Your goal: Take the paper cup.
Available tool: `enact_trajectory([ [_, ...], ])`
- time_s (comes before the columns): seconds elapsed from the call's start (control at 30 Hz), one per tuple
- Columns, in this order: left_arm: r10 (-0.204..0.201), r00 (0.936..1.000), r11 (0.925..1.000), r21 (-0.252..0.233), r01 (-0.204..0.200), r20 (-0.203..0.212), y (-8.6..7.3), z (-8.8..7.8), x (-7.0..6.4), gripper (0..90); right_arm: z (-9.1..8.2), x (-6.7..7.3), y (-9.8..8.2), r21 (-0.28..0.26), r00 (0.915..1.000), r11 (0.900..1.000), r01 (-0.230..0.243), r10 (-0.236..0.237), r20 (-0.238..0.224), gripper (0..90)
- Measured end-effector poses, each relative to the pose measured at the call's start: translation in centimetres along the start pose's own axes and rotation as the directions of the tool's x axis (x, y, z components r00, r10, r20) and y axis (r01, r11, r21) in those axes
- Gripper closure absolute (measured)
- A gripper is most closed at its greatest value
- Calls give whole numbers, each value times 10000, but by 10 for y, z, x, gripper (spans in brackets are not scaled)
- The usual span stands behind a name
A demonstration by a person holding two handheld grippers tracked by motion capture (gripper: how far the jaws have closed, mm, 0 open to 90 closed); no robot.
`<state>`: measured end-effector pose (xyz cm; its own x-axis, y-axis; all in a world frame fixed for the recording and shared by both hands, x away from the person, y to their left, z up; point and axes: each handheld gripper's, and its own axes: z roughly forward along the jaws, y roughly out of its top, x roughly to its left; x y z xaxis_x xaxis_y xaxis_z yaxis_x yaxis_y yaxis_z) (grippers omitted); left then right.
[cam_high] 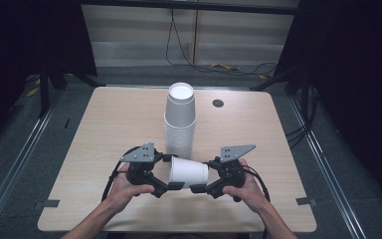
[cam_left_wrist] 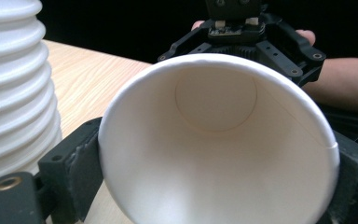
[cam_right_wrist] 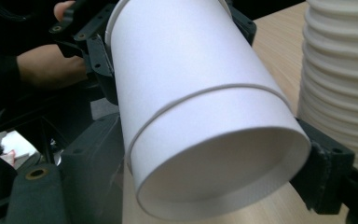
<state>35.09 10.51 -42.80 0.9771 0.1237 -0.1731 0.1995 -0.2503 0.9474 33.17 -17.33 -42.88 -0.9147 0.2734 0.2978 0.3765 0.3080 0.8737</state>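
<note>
Paper cup point(cam_high: 189, 172) hiding both jaws' tips

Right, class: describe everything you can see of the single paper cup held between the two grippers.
The single cup is plain white paper with a rolled rim, a side seam and a recessed base. It lies on its side near the table's front, before the stack. The left gripper clamps its open mouth; the right gripper clamps its base end.
</note>
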Motion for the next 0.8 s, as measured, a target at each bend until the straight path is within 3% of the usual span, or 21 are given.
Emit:
enact_trajectory([
  [0.33, 15, 9990, 9989, 467, 5, -440, 0, -5, 2, 93, 0, -3, -2, 792, 9967, 9967, 175, -236, 772, 146],
  [0.8, -370, 9970, 9924, 1143, 447, -686, 1, -17, 7, 93, -4, -8, -6, 1228, 9938, 9924, -34, -103, 1108, 146],
])
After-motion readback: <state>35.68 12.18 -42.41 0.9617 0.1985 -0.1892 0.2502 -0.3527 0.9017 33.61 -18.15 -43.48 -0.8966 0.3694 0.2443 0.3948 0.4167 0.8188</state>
